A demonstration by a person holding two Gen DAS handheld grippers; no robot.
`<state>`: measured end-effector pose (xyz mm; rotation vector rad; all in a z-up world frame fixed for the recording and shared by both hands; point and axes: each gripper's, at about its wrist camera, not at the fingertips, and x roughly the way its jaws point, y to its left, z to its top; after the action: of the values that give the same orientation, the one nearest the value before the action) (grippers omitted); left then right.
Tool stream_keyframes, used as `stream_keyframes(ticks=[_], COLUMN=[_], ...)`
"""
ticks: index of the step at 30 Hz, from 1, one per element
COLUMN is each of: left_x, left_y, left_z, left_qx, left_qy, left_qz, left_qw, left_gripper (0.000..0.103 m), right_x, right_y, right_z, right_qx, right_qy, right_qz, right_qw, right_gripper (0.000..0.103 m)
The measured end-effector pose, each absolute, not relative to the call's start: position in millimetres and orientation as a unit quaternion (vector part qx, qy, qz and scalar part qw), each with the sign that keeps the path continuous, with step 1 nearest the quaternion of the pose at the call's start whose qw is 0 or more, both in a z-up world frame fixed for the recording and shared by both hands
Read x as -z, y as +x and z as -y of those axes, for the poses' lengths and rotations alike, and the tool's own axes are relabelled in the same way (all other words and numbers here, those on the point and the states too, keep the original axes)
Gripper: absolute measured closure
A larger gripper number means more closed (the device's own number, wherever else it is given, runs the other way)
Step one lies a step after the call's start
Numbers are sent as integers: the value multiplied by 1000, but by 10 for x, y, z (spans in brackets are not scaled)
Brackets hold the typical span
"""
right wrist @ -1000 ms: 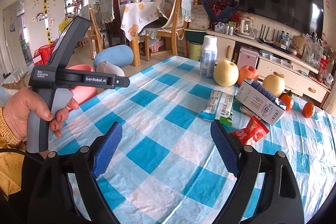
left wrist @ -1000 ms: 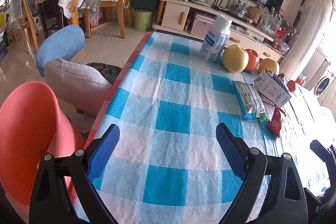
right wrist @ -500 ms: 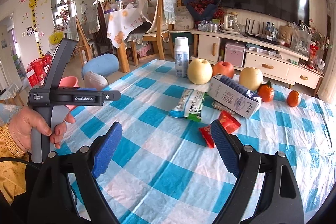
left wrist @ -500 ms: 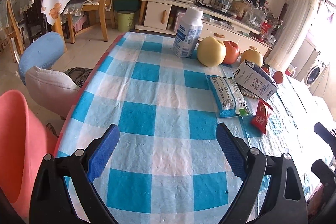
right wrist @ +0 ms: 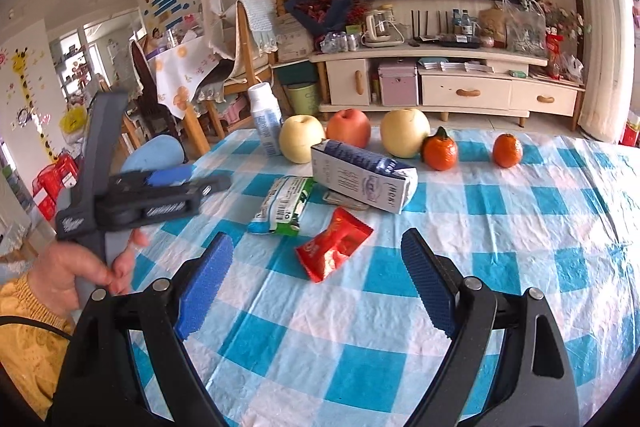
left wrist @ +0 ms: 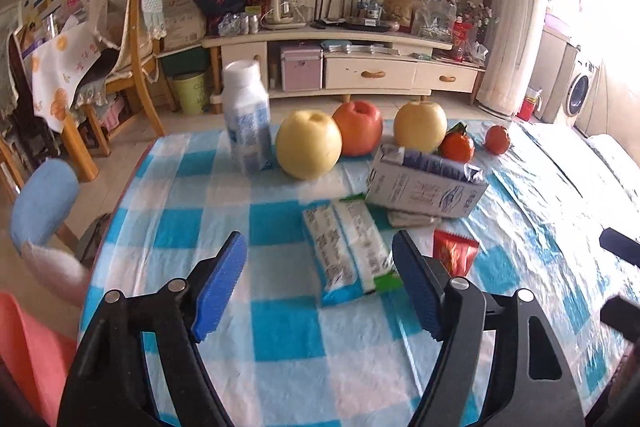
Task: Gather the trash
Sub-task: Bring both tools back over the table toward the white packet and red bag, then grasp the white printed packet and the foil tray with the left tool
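Observation:
A flattened white-and-blue packet [left wrist: 347,251] [right wrist: 285,205] lies on the checked tablecloth, with a red snack wrapper [left wrist: 456,255] [right wrist: 334,243] to its right and a white-and-blue milk carton [left wrist: 424,183] [right wrist: 362,175] on its side behind them. My left gripper [left wrist: 318,285] hovers above the cloth just short of the packet, its jaws closing with nothing between them. In the right wrist view the left gripper [right wrist: 188,185] is seen side-on in a person's hand [right wrist: 76,273]. My right gripper [right wrist: 316,281] stands open over the cloth just short of the red wrapper, holding nothing.
A white bottle [left wrist: 246,119], two yellow pears [left wrist: 308,143], a red apple [left wrist: 357,127] and two tangerines [right wrist: 440,151] line the table's far edge. Chairs [left wrist: 42,201] stand left of the table. A TV cabinet [right wrist: 432,83] and a green bin [left wrist: 190,91] are beyond.
Both grippers have swung right and forward toward the wrappers and carton. The left gripper's jaws have narrowed. The right jaws keep the same width.

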<state>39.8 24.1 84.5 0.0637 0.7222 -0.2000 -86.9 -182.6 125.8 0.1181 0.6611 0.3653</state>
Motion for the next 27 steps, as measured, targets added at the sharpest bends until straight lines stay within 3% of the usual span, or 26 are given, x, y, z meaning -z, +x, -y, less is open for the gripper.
stream_keyframes(ticks=[6,15,22,27], left_x=[-910,-465,-129,-111], left_y=[1069,1852,1589,1160], left_z=[510,1064,1124,956], left_qx=[115,53,71,115], left_qy=[73,143,167,105], left_qz=[-360,-434,-486,-485], left_qw=[923,888,855,861], left_gripper=[39,46,49,51], right_x=[-1278,-1195,-1187,-1207], right_y=[-872,-739,-711,-730], right_z=[2047,2344,2477,2504], right_qx=[-165,-160,-158,-155], right_qy=[65,116,141,142], right_qz=[-319,-342,-347,-346], right_qw=[931,919,914,914], right_gripper=[16,16,16,16])
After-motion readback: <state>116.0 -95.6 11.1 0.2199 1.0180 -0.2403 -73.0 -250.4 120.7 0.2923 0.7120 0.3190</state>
